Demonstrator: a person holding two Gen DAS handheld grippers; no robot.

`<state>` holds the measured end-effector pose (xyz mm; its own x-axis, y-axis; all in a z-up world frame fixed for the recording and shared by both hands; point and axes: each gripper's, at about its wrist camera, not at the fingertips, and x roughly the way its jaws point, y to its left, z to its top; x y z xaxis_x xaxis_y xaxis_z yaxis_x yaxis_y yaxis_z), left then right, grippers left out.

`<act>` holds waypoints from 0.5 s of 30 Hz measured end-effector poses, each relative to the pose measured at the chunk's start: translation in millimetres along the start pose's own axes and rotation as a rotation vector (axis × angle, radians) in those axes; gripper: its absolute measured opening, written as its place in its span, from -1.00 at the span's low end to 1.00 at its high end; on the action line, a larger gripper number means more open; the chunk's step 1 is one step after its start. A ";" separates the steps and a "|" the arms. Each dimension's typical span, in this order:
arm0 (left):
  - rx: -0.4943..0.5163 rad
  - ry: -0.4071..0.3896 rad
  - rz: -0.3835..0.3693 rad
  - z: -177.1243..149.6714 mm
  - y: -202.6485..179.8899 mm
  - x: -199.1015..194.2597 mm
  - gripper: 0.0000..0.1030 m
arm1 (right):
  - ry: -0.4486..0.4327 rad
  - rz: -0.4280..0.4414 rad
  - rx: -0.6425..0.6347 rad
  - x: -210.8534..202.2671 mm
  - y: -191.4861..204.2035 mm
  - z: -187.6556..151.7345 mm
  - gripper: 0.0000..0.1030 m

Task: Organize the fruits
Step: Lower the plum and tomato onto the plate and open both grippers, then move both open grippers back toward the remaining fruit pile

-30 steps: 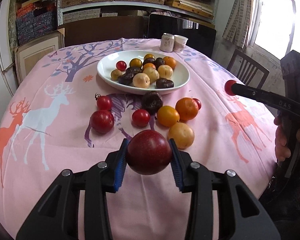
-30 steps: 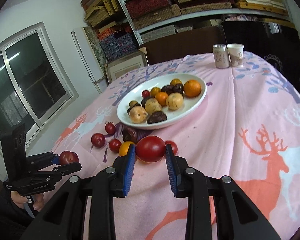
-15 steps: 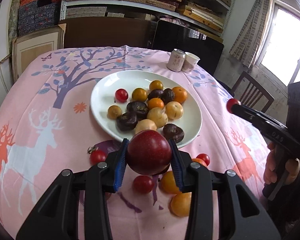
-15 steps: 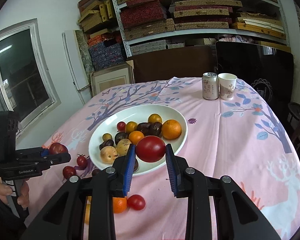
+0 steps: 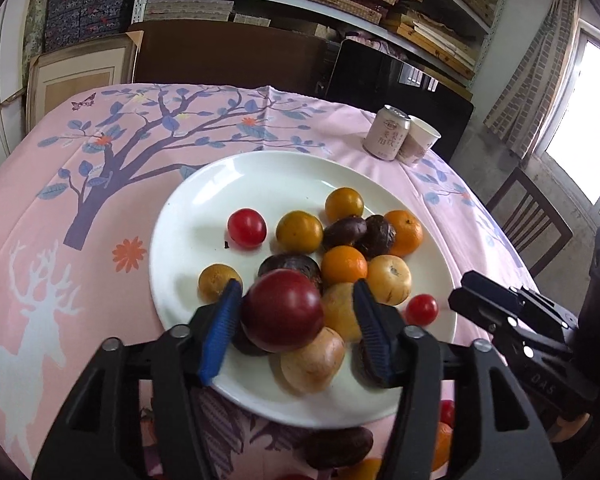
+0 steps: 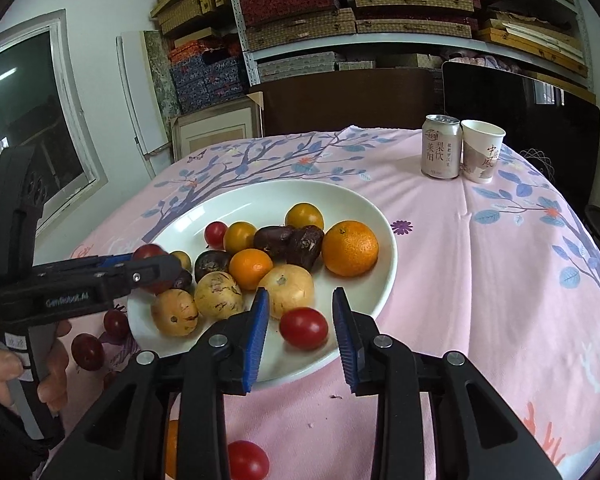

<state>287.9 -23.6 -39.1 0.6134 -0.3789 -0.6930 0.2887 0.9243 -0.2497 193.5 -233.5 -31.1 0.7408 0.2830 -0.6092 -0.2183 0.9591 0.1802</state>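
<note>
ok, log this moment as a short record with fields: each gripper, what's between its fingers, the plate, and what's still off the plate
left gripper: open, jaws have just been opening; dark red plum between the pads over the plate, gaps on both sides
right gripper: open, jaws have just been opening; small red tomato lying on the plate between the pads, untouched
plate: white, holds a mix of orange, yellow, tan, dark and red fruits
off plate: several fruits on the pink tablecloth at the plate's near side
bystanders: can, paper cup

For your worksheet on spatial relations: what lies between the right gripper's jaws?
In the right wrist view, a small red tomato lies on the white plate between them, untouched.
</note>
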 end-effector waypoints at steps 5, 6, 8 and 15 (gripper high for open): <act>-0.051 -0.073 -0.003 -8.2 12.0 -21.3 0.65 | -0.026 0.018 0.036 -11.2 -9.4 -6.8 0.16; -0.054 -0.075 -0.006 -11.9 13.8 -26.3 0.65 | -0.028 0.023 0.044 -13.6 -12.1 -8.4 0.17; -0.042 -0.075 0.007 -22.3 15.5 -36.1 0.67 | -0.031 0.031 0.058 -18.6 -17.3 -11.2 0.20; -0.010 -0.031 0.078 -64.3 22.6 -56.1 0.70 | -0.086 0.009 0.068 -33.1 -22.5 -13.6 0.36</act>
<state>212.8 21.6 -49.4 0.6559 -0.3073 -0.6895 0.2320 0.9513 -0.2032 165.3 -264.5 -25.5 0.7915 0.2875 -0.5394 -0.1838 0.9536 0.2386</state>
